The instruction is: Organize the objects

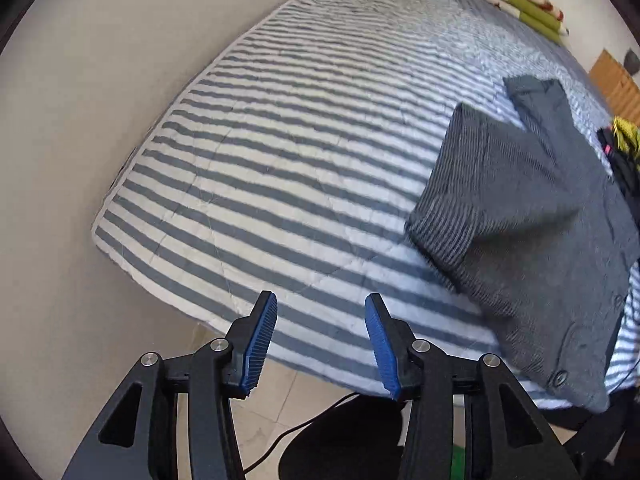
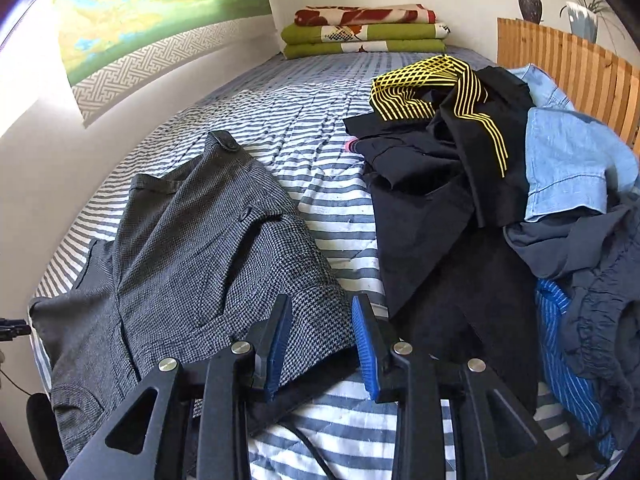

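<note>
A grey houndstooth garment (image 2: 192, 240) lies spread flat on the striped bedspread (image 2: 328, 184); in the left wrist view this grey garment (image 1: 520, 216) is at the right. My right gripper (image 2: 322, 300) hovers over its near corner, open, with the fabric showing in the gap and the pads clear of it. My left gripper (image 1: 320, 298) is open over the near edge of the bed (image 1: 280, 160), with nothing between its fingers. To the right lies a heap of clothes: a black top with yellow stripes (image 2: 440, 92), a light blue denim shirt (image 2: 568, 160) and dark navy pieces (image 2: 592, 280).
Folded green and red blankets (image 2: 364, 32) are stacked at the far end of the bed. A wooden slatted panel (image 2: 560, 60) stands at the right, a pale wall (image 1: 100, 120) at the left. Beyond the bed's near edge are floor tiles (image 1: 272, 400) with a black cable (image 1: 300, 428).
</note>
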`<state>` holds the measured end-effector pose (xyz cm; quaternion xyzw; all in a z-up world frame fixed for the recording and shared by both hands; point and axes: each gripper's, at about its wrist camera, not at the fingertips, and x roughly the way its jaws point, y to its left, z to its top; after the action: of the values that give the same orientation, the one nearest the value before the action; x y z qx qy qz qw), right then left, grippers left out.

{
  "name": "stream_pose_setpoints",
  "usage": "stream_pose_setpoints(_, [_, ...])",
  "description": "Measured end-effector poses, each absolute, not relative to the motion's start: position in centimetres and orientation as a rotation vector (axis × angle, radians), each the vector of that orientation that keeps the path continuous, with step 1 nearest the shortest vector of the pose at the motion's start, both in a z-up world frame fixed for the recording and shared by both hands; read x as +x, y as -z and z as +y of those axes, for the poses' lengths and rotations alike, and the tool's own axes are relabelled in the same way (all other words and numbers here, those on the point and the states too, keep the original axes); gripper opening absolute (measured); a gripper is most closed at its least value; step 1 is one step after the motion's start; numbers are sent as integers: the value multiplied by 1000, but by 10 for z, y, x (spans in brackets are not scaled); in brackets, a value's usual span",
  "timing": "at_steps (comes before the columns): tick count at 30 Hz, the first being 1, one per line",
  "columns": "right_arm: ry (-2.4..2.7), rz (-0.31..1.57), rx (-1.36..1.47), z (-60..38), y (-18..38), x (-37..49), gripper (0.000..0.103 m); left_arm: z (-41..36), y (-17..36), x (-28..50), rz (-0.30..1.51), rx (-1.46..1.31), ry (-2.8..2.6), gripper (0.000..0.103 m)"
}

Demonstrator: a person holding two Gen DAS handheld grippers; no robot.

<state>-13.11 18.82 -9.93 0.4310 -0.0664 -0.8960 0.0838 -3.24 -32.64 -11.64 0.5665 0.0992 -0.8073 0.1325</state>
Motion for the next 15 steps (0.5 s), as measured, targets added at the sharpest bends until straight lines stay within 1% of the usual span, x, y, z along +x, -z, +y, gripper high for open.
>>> stream_pose_setpoints(2, [2656, -196, 1304, 187, 109, -137, 31, -316, 92, -53, 314, 1574, 2419, 49])
stream_pose_setpoints(3, [2651, -192, 1313, 186, 112, -140, 36, -306, 80, -67, 300, 1555, 2462, 49])
stream_pose_setpoints(4, [2654, -187, 1317, 187, 115, -142, 38, -292, 69, -85, 278, 1546, 2515, 49])
stream_pose_setpoints(7, [2666, -213, 1302, 188, 118, -142, 40, -237, 44, -150, 218, 1566, 2668, 50])
stream_pose_setpoints(8, [2660, -231, 1295, 190, 120, -143, 42, -215, 40, -175, 194, 1582, 2710, 51])
stream_pose_setpoints(9, [2656, -251, 1287, 192, 121, -143, 47, -194, 36, -201, 173, 1596, 2742, 52])
stream_pose_setpoints(11, [2645, -278, 1276, 194, 125, -145, 52, -152, 34, -250, 152, 1638, 2795, 60])
stream_pose_setpoints(12, [2638, -286, 1271, 195, 126, -146, 53, -131, 36, -274, 140, 1653, 2812, 63])
stream_pose_setpoints(13, [2626, -292, 1269, 195, 128, -146, 53, -112, 40, -295, 132, 1670, 2822, 69])
stream_pose_setpoints(14, [2610, -298, 1264, 195, 128, -147, 53, -93, 47, -317, 121, 1696, 2824, 71])
stream_pose_setpoints(15, [2596, -295, 1261, 194, 129, -147, 53, -75, 54, -337, 85, 1720, 2825, 71])
